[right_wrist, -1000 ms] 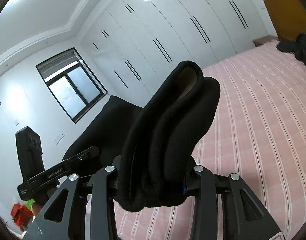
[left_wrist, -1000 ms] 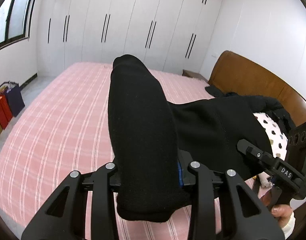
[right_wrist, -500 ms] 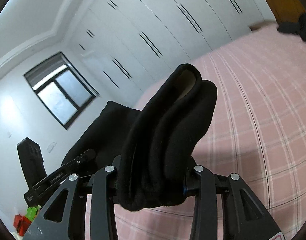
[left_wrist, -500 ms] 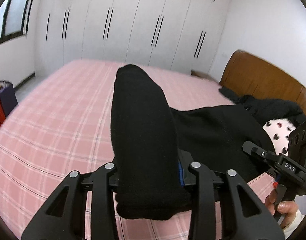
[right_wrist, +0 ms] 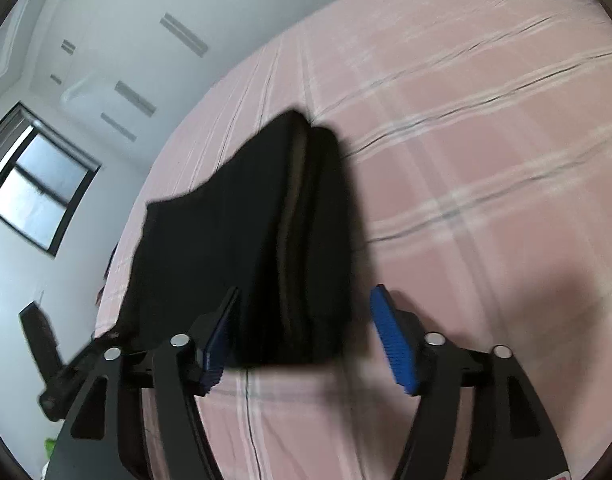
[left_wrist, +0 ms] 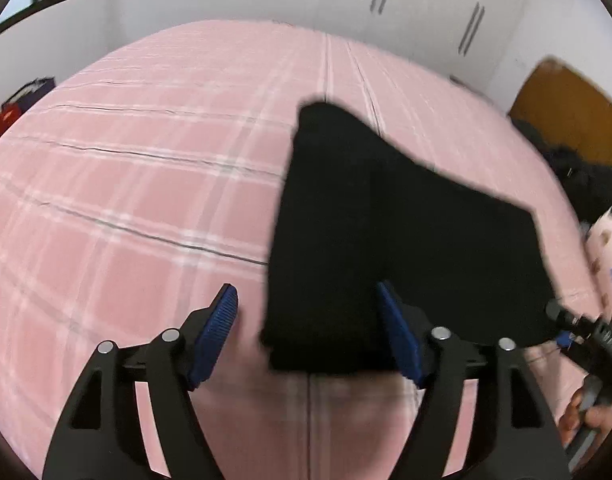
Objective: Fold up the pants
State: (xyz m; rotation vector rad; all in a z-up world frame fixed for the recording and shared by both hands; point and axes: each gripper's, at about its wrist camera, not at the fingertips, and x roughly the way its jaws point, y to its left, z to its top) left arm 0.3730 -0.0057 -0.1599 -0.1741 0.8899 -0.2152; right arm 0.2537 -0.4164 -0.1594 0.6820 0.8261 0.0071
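Note:
The black pants (left_wrist: 386,240) lie folded in a thick bundle on the pink checked bed (left_wrist: 126,200). My left gripper (left_wrist: 310,320) is low over the bed with its jaws opening; one end of the bundle sits between the blue pads, clear of the left pad. In the right wrist view the pants (right_wrist: 246,240) show their layered edge. My right gripper (right_wrist: 306,324) has its jaws opening too, the cloth between them and clear of the right pad (right_wrist: 394,344). The right gripper's body (left_wrist: 594,336) shows at the left view's right edge.
A wooden headboard (left_wrist: 566,116) stands at the right with dark clothes (left_wrist: 578,176) and a spotted pillow (left_wrist: 610,240) below it. White wardrobes line the far wall. Bags (left_wrist: 10,112) sit on the floor at the left. A window (right_wrist: 38,184) is on the side wall.
Both grippers came down from holding the pants bundle up in the air to just above the bed. Their jaws have spread apart and the cloth has dropped onto the bedsheet.

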